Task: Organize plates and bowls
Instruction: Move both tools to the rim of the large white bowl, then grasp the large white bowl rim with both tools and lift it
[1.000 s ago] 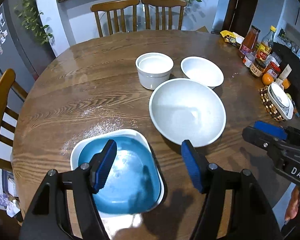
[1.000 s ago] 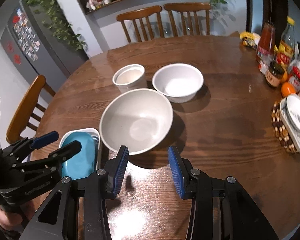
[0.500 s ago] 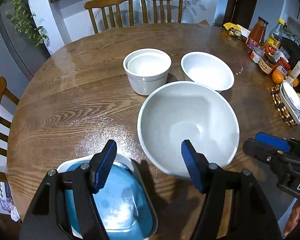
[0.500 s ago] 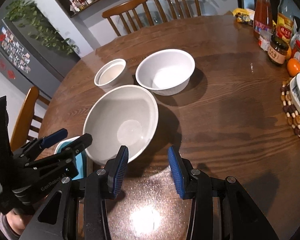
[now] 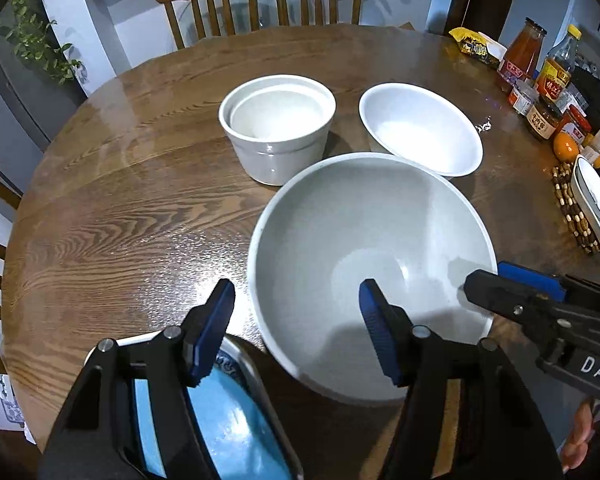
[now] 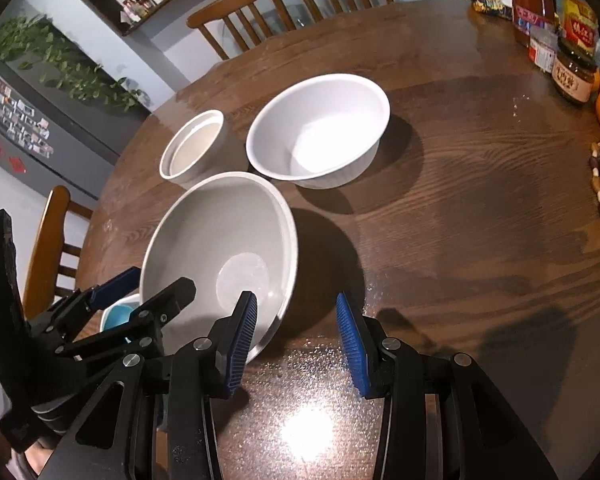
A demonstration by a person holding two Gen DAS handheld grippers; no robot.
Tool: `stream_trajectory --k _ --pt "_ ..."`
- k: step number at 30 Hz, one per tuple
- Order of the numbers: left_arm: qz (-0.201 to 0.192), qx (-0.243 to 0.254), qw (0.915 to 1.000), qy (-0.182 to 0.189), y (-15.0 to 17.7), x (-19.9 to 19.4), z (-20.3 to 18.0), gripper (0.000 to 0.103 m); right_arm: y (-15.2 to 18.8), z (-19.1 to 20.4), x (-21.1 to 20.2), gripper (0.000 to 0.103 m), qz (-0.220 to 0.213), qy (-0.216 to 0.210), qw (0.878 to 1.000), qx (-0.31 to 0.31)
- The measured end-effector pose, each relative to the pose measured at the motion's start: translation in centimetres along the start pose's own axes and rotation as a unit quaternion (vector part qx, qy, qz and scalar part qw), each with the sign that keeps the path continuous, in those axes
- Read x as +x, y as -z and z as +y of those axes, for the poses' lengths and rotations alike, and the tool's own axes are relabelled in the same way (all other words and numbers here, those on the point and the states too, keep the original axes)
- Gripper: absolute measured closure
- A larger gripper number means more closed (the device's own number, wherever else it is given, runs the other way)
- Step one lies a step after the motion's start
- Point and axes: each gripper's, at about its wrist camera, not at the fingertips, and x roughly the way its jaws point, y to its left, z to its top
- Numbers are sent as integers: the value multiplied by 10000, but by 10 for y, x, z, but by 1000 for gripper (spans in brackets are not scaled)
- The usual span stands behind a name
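Large grey ceramic bowl (image 5: 370,268) sits on the round wooden bench (image 5: 112,216), between both tools. Left tool (image 5: 296,328) straddles its near-left rim, jaws closing, not yet pressing. Right tool (image 6: 296,340) straddles the near-right rim, jaws apart, holding nothing.
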Motion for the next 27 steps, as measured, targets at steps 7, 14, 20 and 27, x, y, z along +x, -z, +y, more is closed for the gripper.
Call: stream_trajectory --k 7,14,20,27 --pt "60 3 10000 22 -4 7 -2 62 -3 -2 10 61 83 -131 9999 -36" --pt "210 28 9997 99 -4 14 -4 79 -4 -1 17 80 186 -229 9995 -97" --pt "221 5 9997 120 -3 14 -3 79 -3 -1 16 84 158 -135 9997 -119" --pt "37 75 9998 180 5 -11 -7 79 3 3 -4 84 -29 -78 9997 -211"
